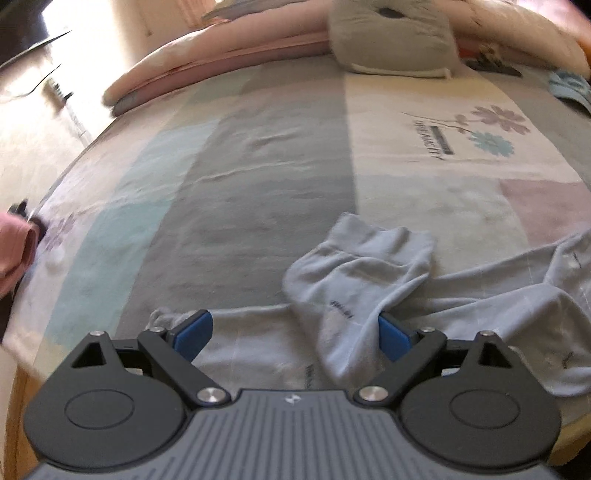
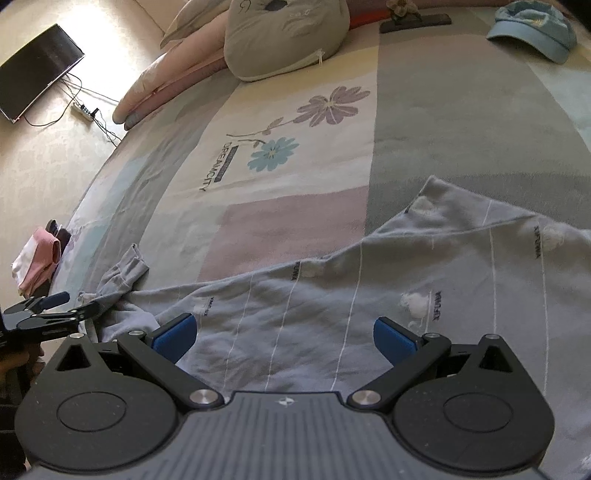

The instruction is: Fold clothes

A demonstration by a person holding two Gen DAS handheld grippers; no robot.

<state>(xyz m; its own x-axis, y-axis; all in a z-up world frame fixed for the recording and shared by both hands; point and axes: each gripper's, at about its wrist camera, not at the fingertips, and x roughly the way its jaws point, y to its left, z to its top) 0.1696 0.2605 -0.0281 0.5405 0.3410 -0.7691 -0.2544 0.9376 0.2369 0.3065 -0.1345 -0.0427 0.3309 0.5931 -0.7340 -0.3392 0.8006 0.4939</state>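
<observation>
Looking down both grippers, I judge the folding has barely begun. The pale grey-blue cotton garment with thin white stripes and small dark lettering (image 2: 424, 266) lies spread but rumpled across the near side of the patchwork bedspread with its flower print (image 2: 295, 122), just in front of me. One sleeve, a ribbed-cuffed tube of the same cloth (image 1: 354, 266), is flopped back over the body at an angle rather than laid in a clean line, and the fabric around it is creased. I cannot make out any finished fold; what may be the shoulder edge, seen from the right wrist, runs diagonally and the far corner sticks up untidily.

My left gripper (image 1: 295, 334) hovers low over the garment with its blue pads set wide apart, the sleeve lying between them, and nothing is pinched. My right gripper (image 2: 286, 334) is likewise spread wide over the striped body panel and holds nothing.

What is left, as I see it, is nearly everything: flatten the body, bring the sleeves in, then fold the length over.

Away from the work, a grey pillow (image 2: 288, 37) and a pale blue cap (image 2: 532, 31) sit at the far side of the bed, and a small pink cloth bundle (image 2: 37, 258) rests by the left edge, well apart from the garment.
</observation>
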